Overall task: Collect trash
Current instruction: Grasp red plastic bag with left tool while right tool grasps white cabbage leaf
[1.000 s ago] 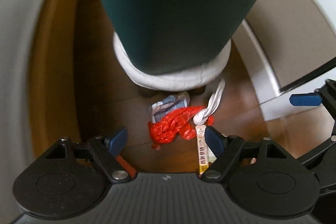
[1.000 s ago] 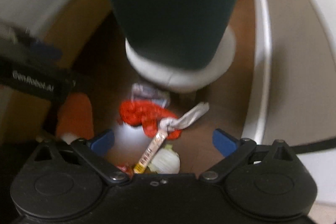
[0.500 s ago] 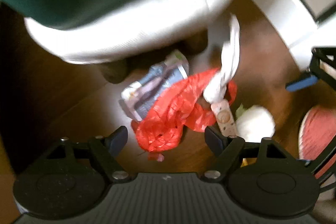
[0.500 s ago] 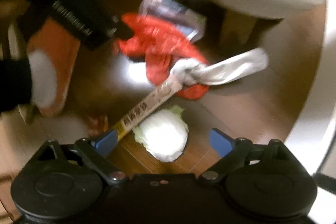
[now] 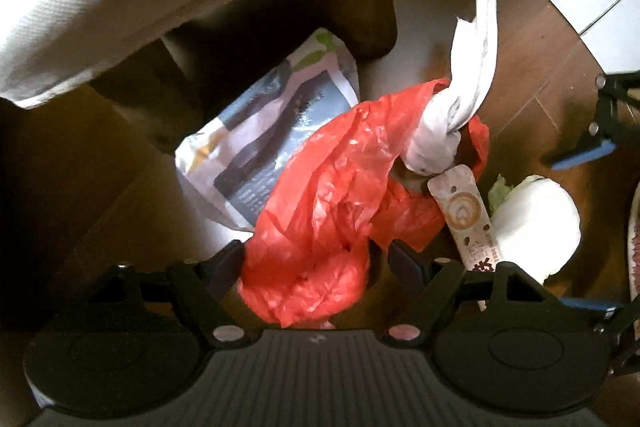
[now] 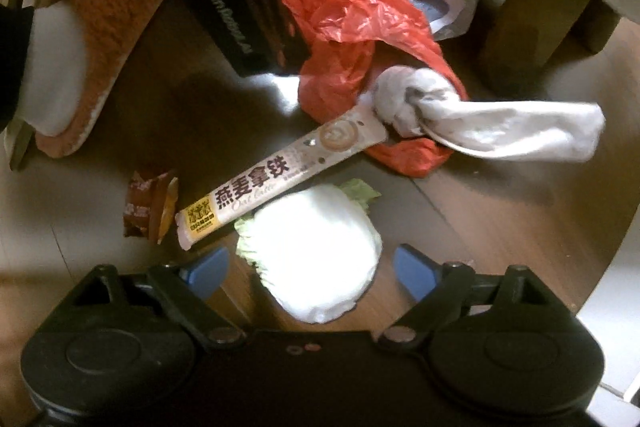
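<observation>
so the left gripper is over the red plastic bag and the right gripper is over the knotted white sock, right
Only partly. The left gripper does straddle the red plastic bag, its jaws closing. But the right wrist view shows the right gripper around the pale cabbage piece, also closing; the knotted white sock lies farther off.

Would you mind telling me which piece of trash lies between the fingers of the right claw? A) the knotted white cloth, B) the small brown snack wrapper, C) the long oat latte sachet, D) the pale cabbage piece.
D: in the right wrist view the right claw, its jaws closing but the pads not yet touching, straddles the pale cabbage piece, while the oat latte sachet lies beyond the fingertips.
</observation>
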A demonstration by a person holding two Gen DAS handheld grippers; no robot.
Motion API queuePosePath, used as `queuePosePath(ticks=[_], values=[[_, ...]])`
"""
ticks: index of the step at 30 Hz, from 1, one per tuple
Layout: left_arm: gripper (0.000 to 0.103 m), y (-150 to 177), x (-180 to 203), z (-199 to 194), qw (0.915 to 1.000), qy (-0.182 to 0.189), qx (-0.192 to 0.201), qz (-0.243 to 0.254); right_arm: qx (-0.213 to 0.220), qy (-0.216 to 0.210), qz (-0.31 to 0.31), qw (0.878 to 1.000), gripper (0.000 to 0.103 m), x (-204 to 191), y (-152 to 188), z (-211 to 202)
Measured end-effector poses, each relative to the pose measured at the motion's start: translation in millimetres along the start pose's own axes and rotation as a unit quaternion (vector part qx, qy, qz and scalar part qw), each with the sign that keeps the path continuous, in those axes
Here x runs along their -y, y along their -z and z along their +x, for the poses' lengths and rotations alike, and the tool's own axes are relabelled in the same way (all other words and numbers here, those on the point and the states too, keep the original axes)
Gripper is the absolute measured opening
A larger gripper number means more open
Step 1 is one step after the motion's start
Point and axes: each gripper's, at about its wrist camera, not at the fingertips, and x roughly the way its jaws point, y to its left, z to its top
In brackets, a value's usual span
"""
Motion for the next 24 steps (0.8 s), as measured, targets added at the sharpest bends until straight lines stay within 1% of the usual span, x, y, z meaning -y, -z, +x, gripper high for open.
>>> queuePosePath(ticks=[1, 3, 5, 6, 7, 10, 12, 14, 15, 16, 17, 18, 19, 21, 24], values=[[0.061, 1, 0, 0, 1.0000, -0.005, 0.000, 0.003, -0.001, 0.002, -0.003, 1.000, 0.081, -1, 0, 2], [0.061, 2, 0, 0, 1.0000, -0.005, 0.004, -0.001, -0.004, 0.009, -0.008, 1.000, 0.078, -4, -1, 4], [0.060, 3, -1, 0, 0.9999, -0.001, 0.006, -0.008, -0.003, 0.021, -0.011, 1.000, 0.073, -7, 0, 5], [0.059, 4, -1, 0, 0.9999, -0.001, 0.007, -0.009, -0.001, 0.025, -0.012, 1.000, 0.069, -7, 0, 6], [0.058, 6, -2, -2, 0.9999, -0.002, 0.008, -0.010, -0.003, 0.033, -0.014, 0.999, 0.063, -7, 1, 6], [0.056, 9, -1, -2, 0.9999, -0.001, 0.005, -0.014, -0.003, 0.035, -0.016, 0.999, 0.061, -11, 0, 11], [0.055, 11, -3, -3, 0.9995, 0.001, 0.002, -0.030, -0.003, 0.041, -0.025, 0.999, 0.060, -12, 0, 10], [0.054, 13, -4, -5, 0.9992, -0.002, -0.001, -0.041, -0.002, 0.042, -0.021, 0.999, 0.056, -14, 0, 7], [0.054, 14, -6, -6, 0.9990, -0.003, -0.002, -0.045, 0.000, 0.041, -0.017, 0.999, 0.054, -14, -1, 5], [0.053, 15, -7, -9, 0.9987, -0.002, -0.004, -0.050, 0.001, 0.038, -0.013, 0.999, 0.048, -14, 0, 3], [0.053, 16, -7, -12, 0.9985, -0.002, -0.006, -0.054, 0.001, 0.038, -0.013, 0.999, 0.045, -15, -1, -3], [0.053, 18, -8, -16, 0.9983, -0.004, -0.007, -0.058, 0.003, 0.037, -0.016, 0.999, 0.037, -16, -2, -7], [0.053, 18, -8, -19, 0.9981, -0.004, -0.008, -0.061, 0.004, 0.040, -0.021, 0.999, 0.035, -16, -3, -13], [0.053, 20, -9, -29, 0.9975, -0.004, -0.009, -0.070, 0.007, 0.048, -0.026, 0.998, 0.034, -17, -4, -22], [0.053, 23, -15, -48, 0.9961, 0.000, -0.004, -0.088, 0.022, 0.045, -0.013, 0.999, 0.033, -11, -10, -35]])
